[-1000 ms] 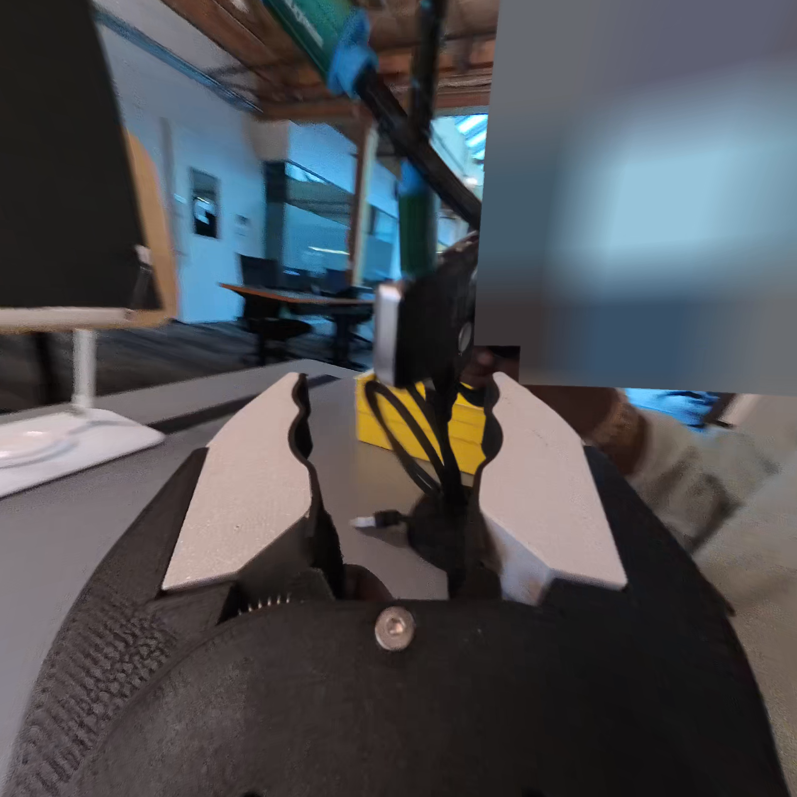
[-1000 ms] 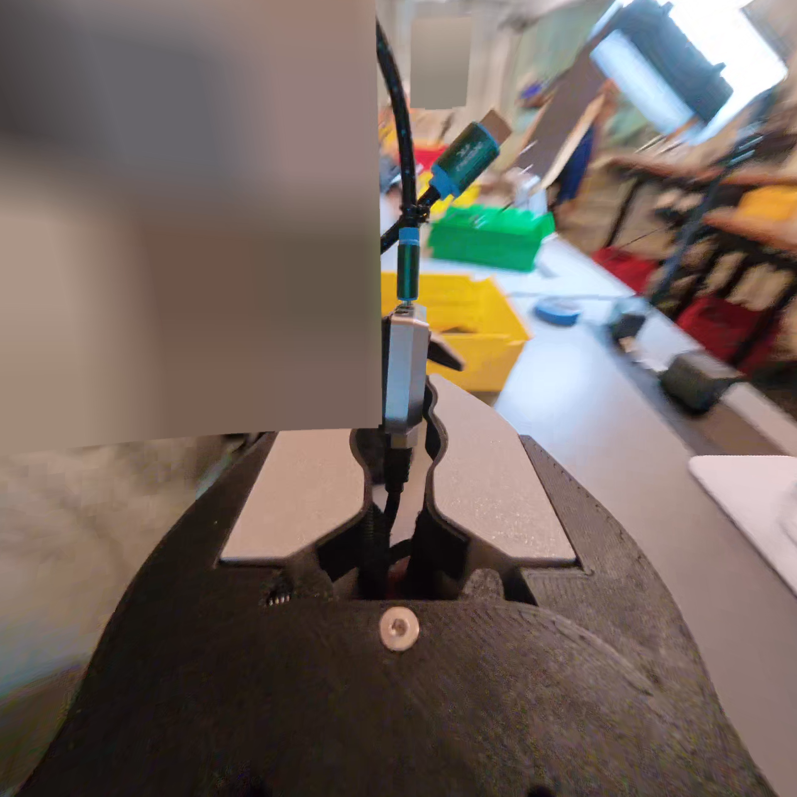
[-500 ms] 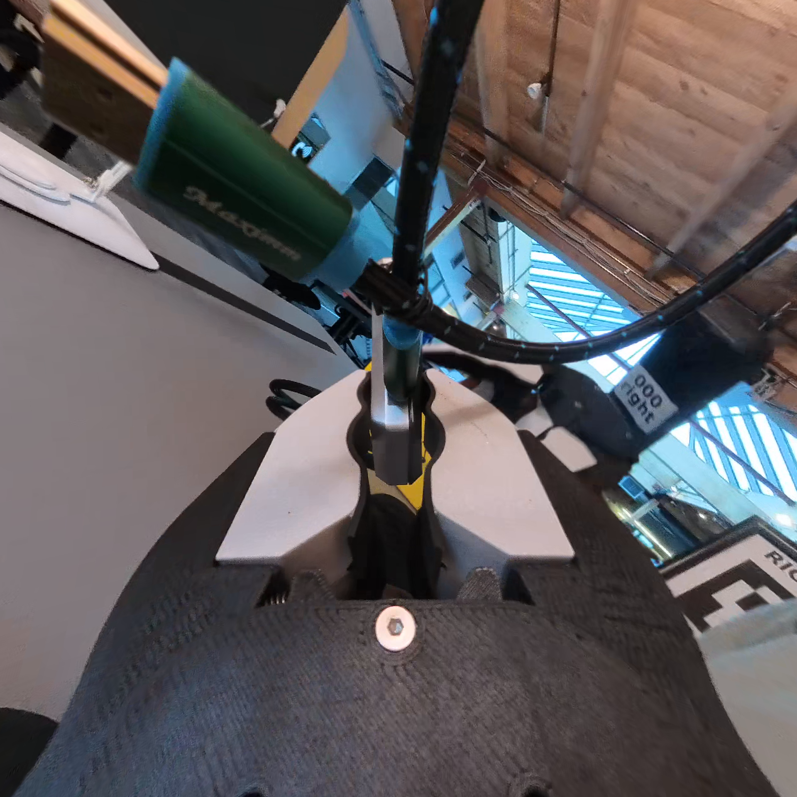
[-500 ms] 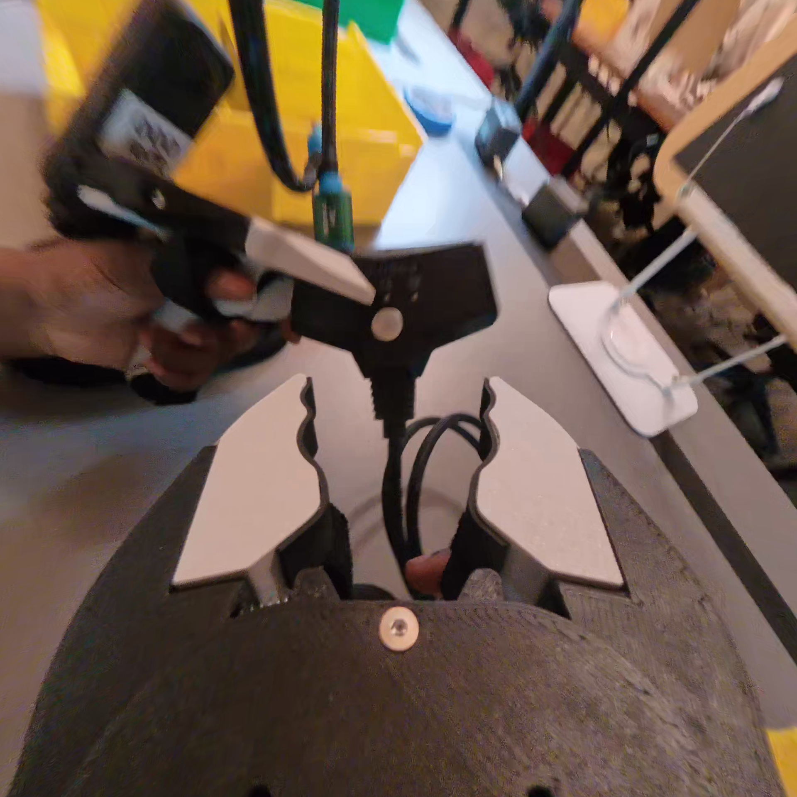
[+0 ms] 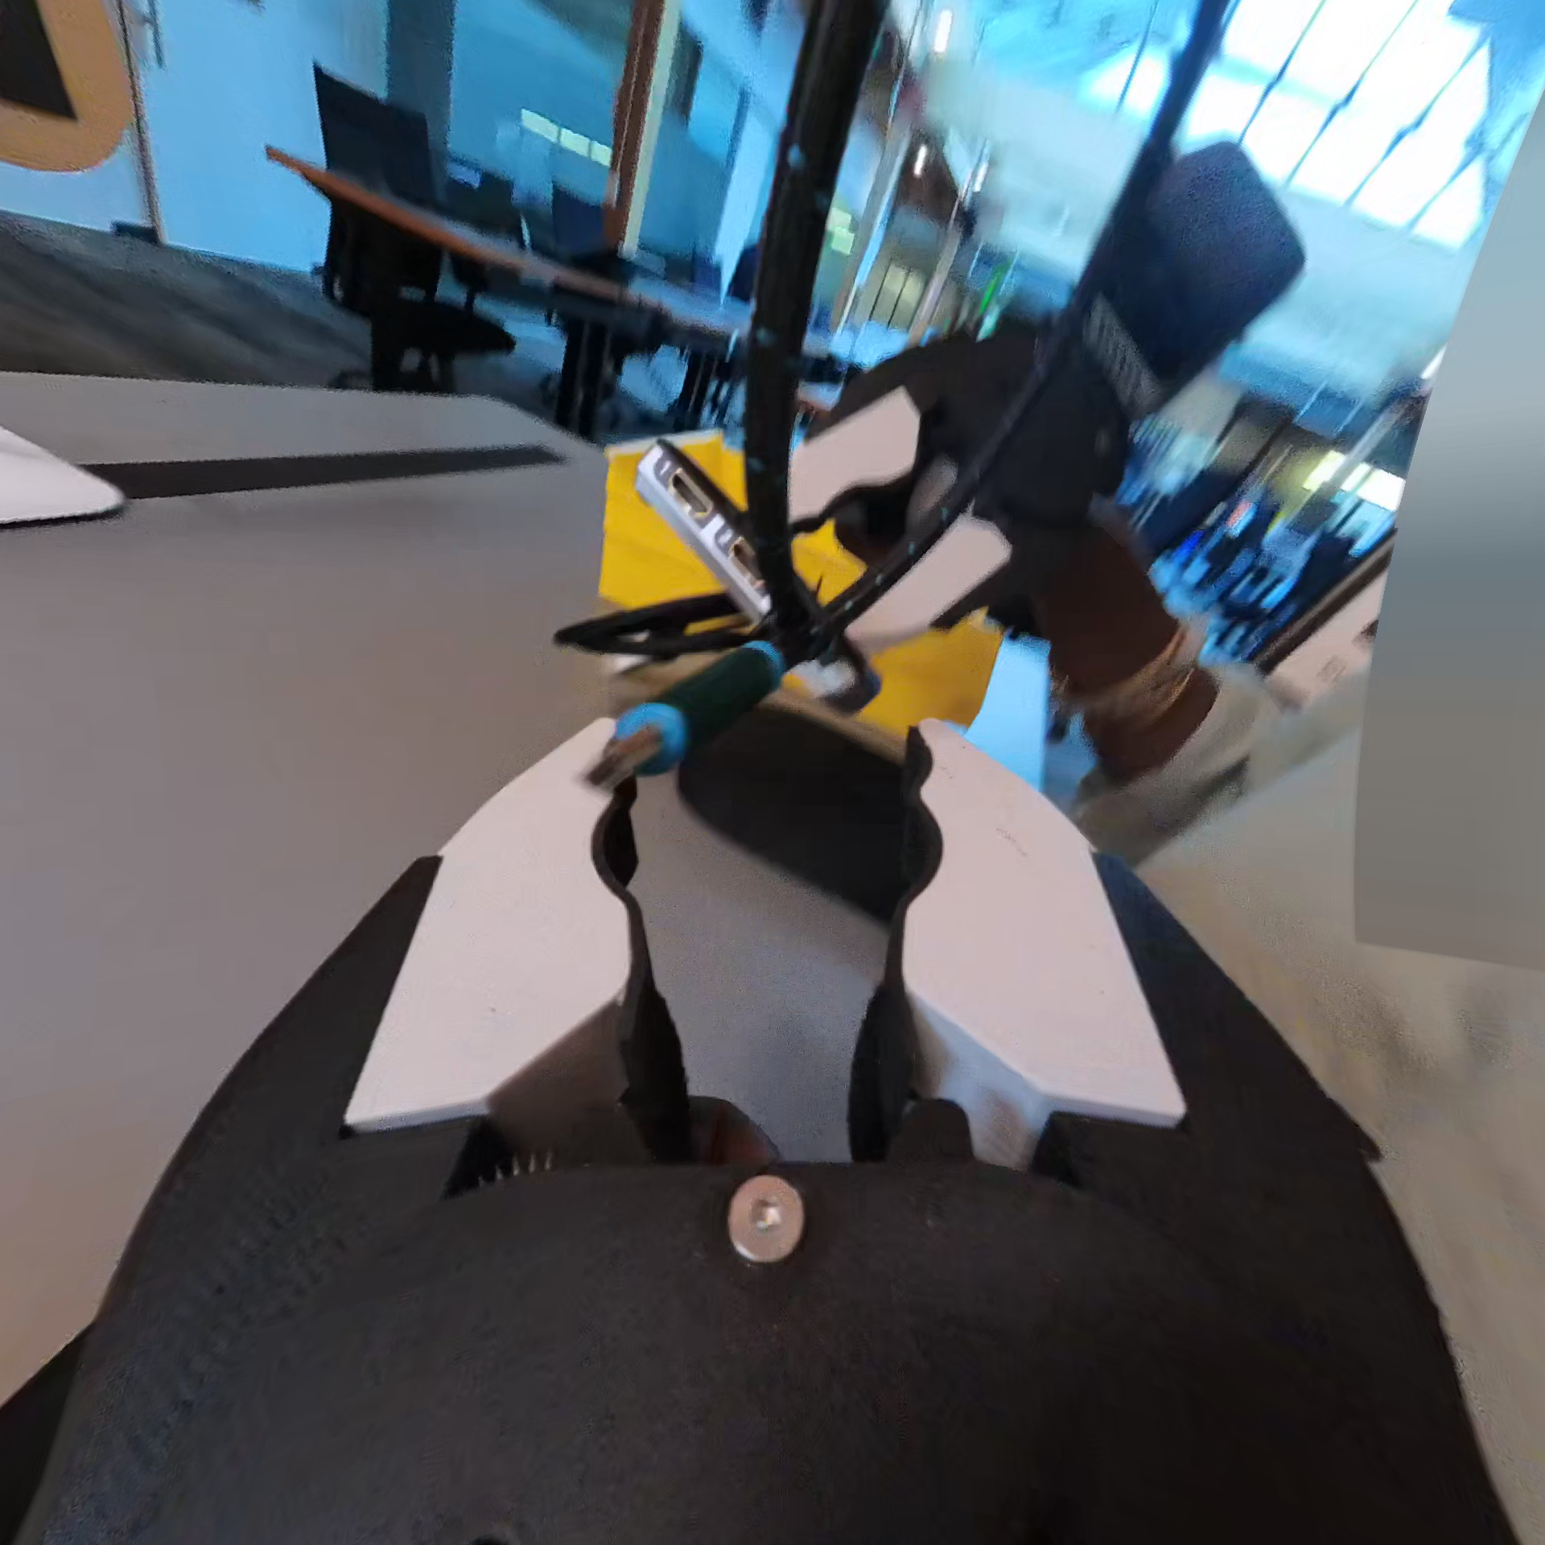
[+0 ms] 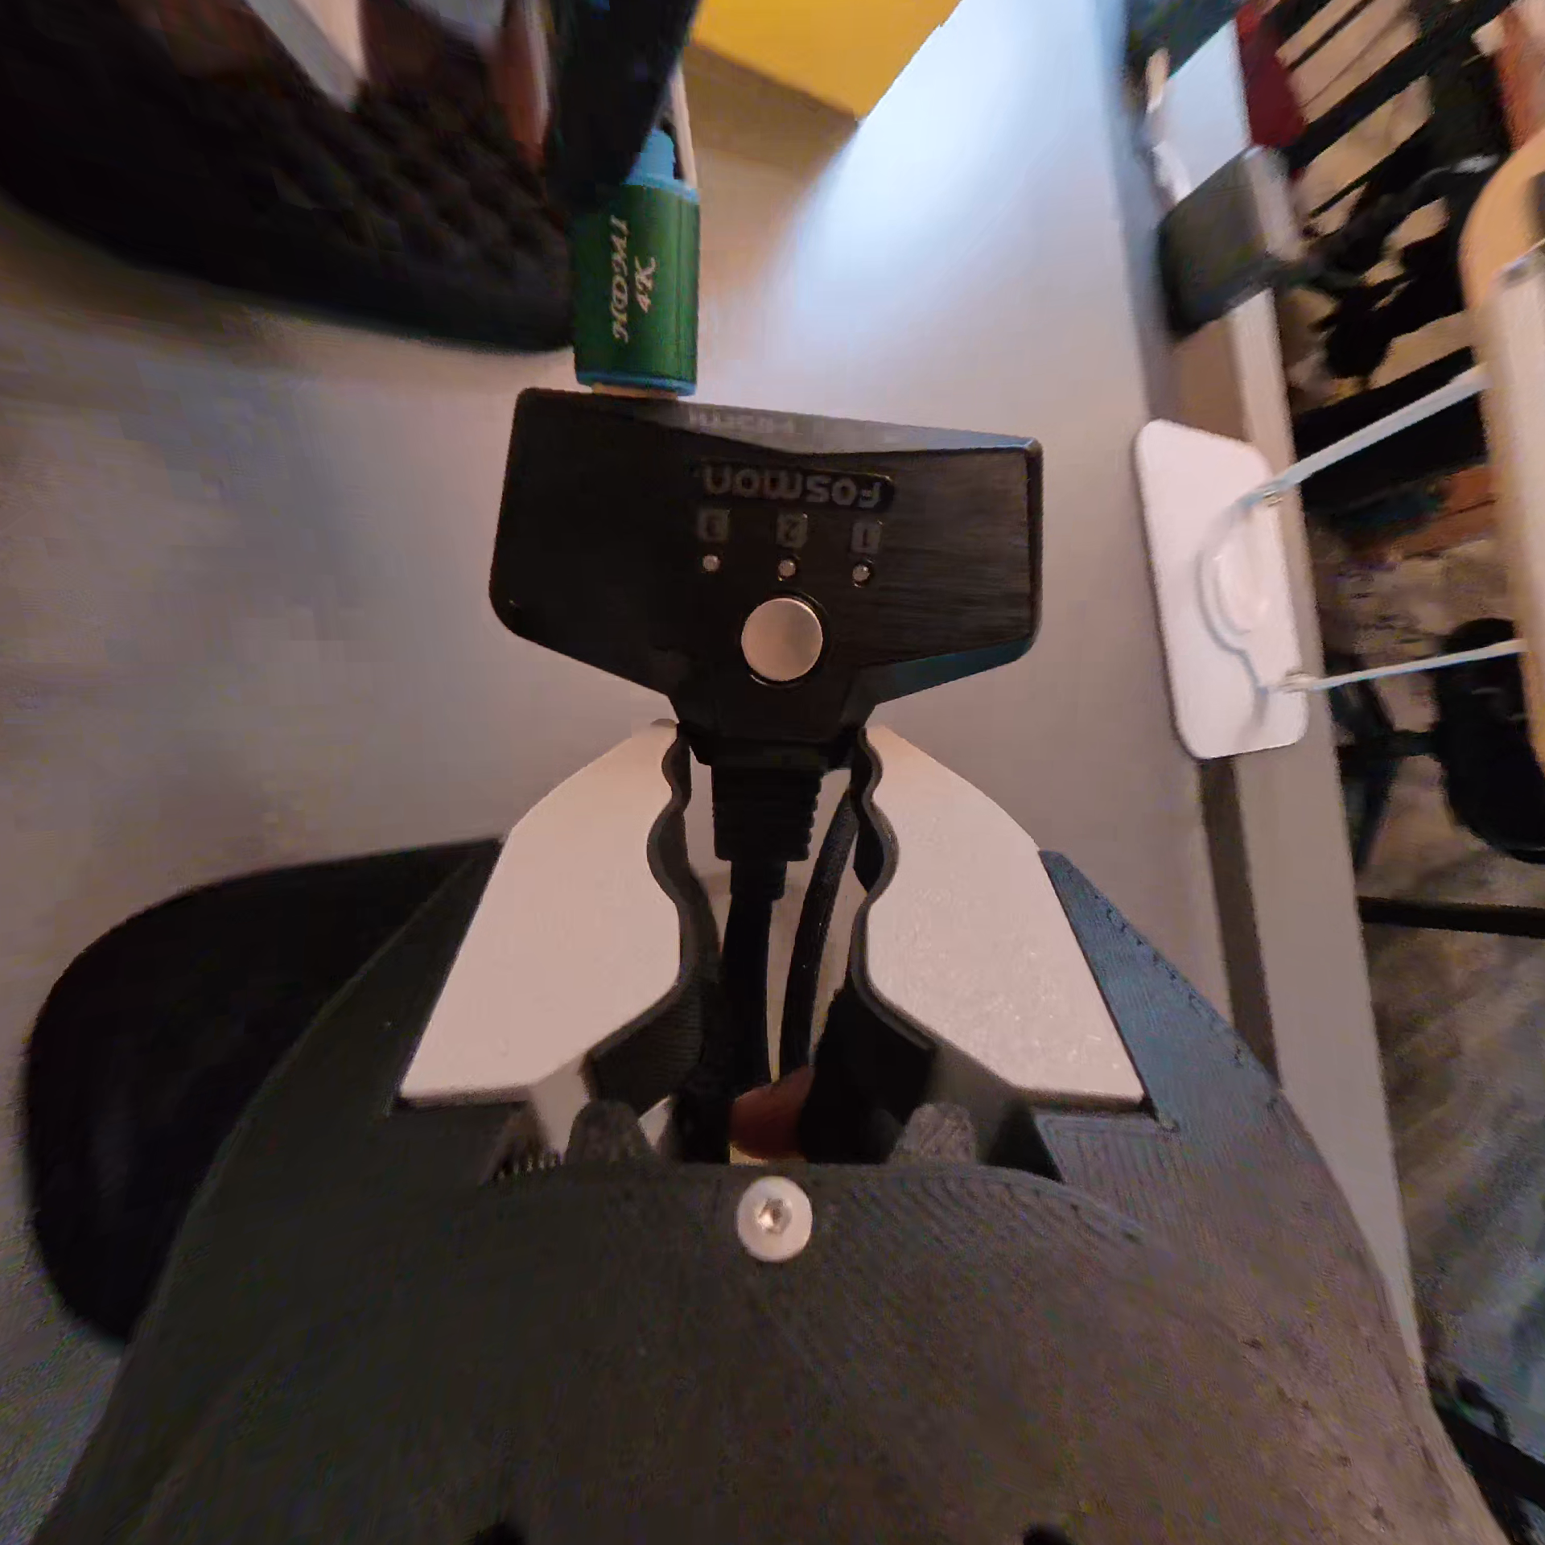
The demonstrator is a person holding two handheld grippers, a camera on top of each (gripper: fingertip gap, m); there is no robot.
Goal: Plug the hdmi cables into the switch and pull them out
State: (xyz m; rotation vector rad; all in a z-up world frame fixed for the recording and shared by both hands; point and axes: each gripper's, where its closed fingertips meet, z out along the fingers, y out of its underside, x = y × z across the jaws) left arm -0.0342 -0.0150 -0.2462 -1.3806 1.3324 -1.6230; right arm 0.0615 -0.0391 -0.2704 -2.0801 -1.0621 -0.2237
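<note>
My right tongs [image 6: 773,752] again pinch the black switch [image 6: 765,552] by its neck above the grey worktop [image 6: 251,585], after releasing it half a second ago. One green plug [image 6: 635,284] sits in its far edge; another green plug [image 5: 719,698] dangles loose. My left tongs [image 5: 769,752], which clamped the switch then, now gape empty; the cables' far ends run out of frame.

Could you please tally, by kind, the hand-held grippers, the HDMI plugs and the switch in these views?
Hand-held grippers: 2 (left hand-held gripper, open; right hand-held gripper, shut on the switch)
Green HDMI plugs: 2 (free plug; inserted plug)
Switch: 1 (switch)
Total: 5
</note>
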